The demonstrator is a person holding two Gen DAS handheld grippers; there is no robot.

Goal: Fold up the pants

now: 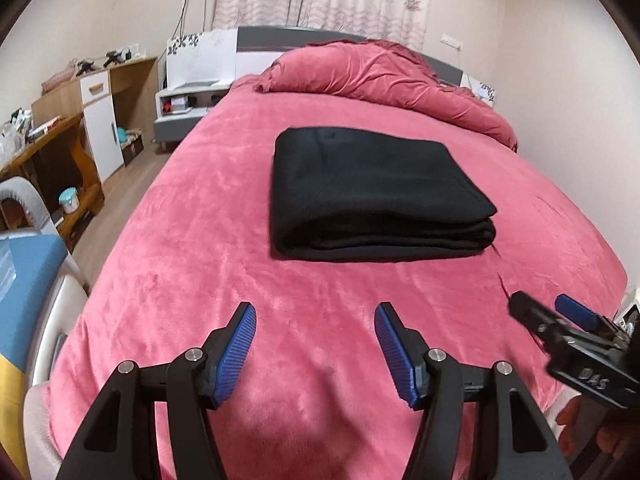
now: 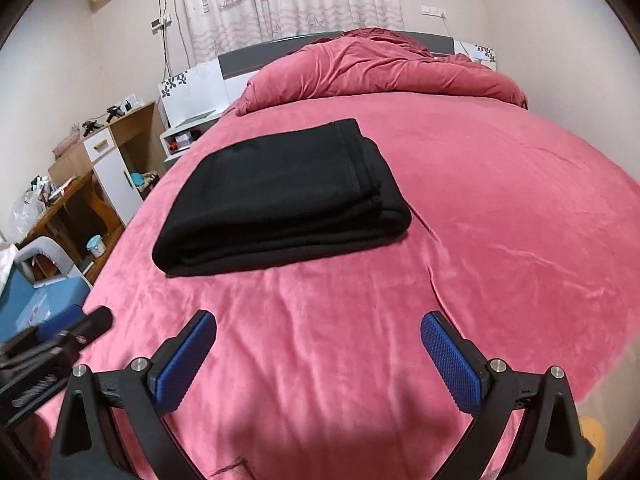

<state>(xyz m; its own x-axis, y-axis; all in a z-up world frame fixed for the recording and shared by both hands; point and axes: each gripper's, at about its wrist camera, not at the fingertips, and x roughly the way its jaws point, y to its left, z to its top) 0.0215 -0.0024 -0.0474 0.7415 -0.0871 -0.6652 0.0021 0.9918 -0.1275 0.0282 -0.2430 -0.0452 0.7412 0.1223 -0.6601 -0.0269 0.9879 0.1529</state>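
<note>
A bed [image 1: 192,240] covered in pink plush fills both views, with a crumpled duvet [image 1: 384,76] at its far end and a desk [image 1: 52,148] off to the left of both tools. The pants [image 1: 376,196], black and folded into a thick rectangular stack, lie flat on the bed well ahead of both grippers, apart from each, slightly right of centre from the left gripper [image 1: 315,354] and left of centre from the right gripper [image 2: 318,358]. Both grippers hover over bare cover with jaws spread wide and holding nothing; a small dark mark on the cover near the right gripper's tip may be a loose thread.
</note>
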